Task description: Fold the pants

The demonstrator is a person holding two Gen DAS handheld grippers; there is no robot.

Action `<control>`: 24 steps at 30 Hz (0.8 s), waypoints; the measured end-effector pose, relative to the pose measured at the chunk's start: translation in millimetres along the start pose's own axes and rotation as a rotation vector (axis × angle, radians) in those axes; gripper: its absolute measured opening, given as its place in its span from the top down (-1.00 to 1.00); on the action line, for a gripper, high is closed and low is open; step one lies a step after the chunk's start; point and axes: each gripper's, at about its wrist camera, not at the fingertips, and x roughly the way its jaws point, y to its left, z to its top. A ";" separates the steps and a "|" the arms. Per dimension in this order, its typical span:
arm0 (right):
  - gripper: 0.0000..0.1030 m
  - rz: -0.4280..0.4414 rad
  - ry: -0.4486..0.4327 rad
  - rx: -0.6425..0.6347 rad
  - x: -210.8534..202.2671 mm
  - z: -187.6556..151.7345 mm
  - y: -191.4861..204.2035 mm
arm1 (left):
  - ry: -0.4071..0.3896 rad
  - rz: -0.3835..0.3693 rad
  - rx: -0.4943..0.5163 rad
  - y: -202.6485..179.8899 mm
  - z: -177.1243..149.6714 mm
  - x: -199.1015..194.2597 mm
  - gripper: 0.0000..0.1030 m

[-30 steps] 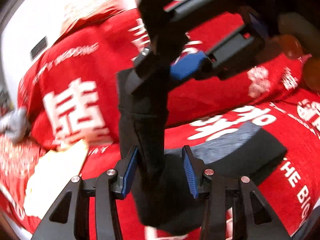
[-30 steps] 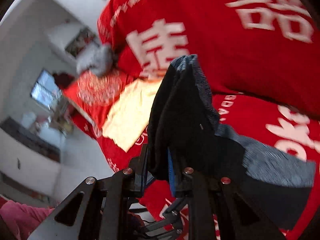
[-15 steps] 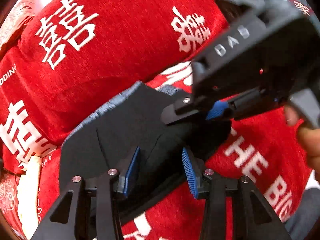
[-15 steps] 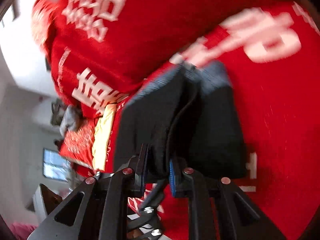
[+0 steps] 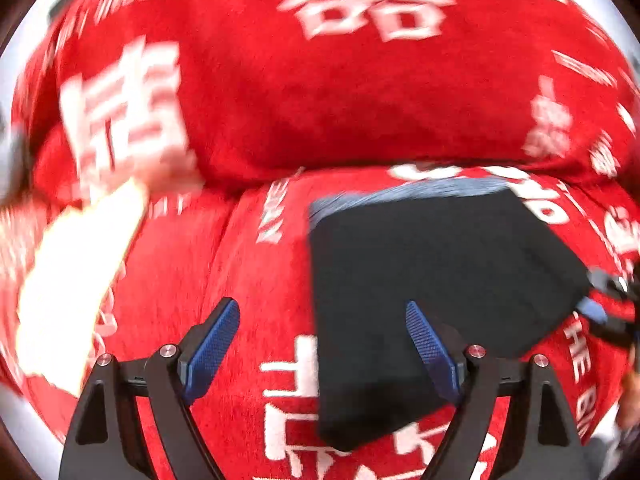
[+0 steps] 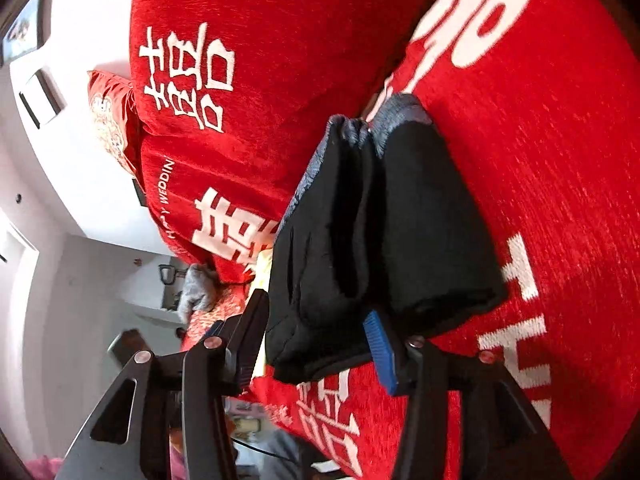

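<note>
The black pants (image 5: 440,280) lie folded into a flat bundle on the red sofa seat (image 5: 248,280), with the grey waistband at the far edge. My left gripper (image 5: 322,326) hovers over the bundle's near left corner. Its jaws are wide and still opening, and the pads touch no cloth. The right gripper's blue tip (image 5: 592,308) shows at the bundle's right edge. In the right wrist view the pants (image 6: 400,220) fill the gap of my right gripper (image 6: 316,344), whose jaws are opening. The cloth hides its left pad.
Red back cushions (image 5: 320,100) with white characters rise right behind the seat. A pale yellow cloth (image 5: 72,272) lies on the seat to the left, and a grey item (image 6: 196,288) lies beyond it. A hand (image 5: 632,392) is at the right edge.
The pants came down from hanging to lying folded on the seat. My left gripper let go, opened wide and shifted left. The right gripper's jaws spread apart around the bundle.
</note>
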 end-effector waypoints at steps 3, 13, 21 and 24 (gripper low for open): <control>-0.04 -0.068 -0.017 -0.078 7.0 -4.6 15.7 | 0.083 -0.032 -0.096 18.8 -5.6 29.8 -0.68; 0.45 -0.224 -0.071 -0.182 29.4 -4.6 50.7 | 0.117 -0.079 -0.129 18.6 -16.9 45.0 -0.68; 0.45 -0.303 -0.081 -0.137 1.6 -3.4 17.0 | 0.122 -0.079 -0.068 -13.1 -19.2 45.9 -0.72; 0.46 -0.250 -0.102 -0.099 -4.6 -9.7 6.2 | 0.110 -0.060 -0.071 -10.9 -22.6 44.2 -0.82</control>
